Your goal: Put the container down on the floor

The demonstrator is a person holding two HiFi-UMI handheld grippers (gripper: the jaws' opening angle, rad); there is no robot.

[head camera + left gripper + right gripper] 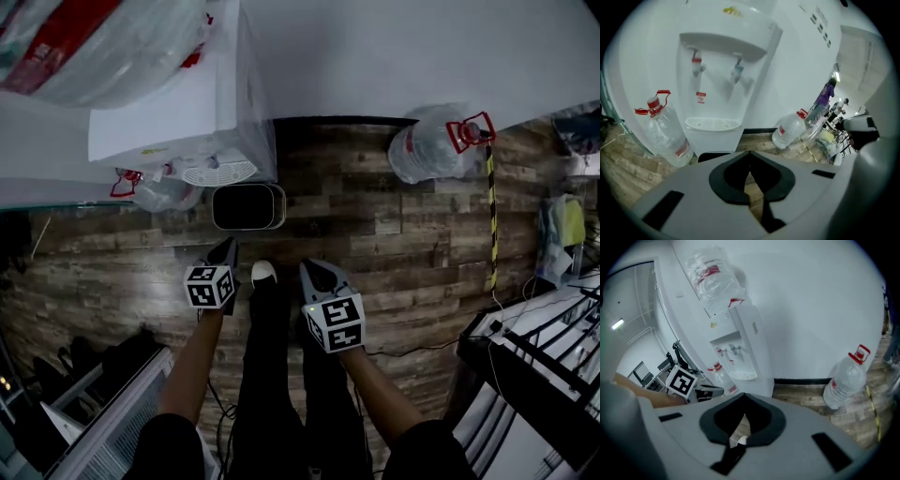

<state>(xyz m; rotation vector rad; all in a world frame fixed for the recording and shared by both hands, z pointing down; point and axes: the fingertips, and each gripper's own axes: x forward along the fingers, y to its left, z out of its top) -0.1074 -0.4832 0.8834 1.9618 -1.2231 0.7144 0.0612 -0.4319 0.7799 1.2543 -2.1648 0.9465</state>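
The container (247, 206), a dark box with a pale rim, stands on the wooden floor (375, 225) just in front of the white water dispenser (178, 112). My left gripper (228, 247) hovers just short of it, a little to its left, jaws together and empty. To the right, my right gripper (310, 270) is likewise shut with nothing in it. In the left gripper view the shut left gripper (750, 180) points at the dispenser (722, 70), and only the container's dark top edge (712, 154) shows. The right gripper (743, 420) faces the wall.
A large water bottle (431, 142) lies on the floor at the right and another bottle (155, 192) leans beside the dispenser. The person's legs and white shoe (263, 273) stand between the grippers. A metal rack (534, 356) with cables fills the right, and a yellow-black strip (490, 216) runs along the floor.
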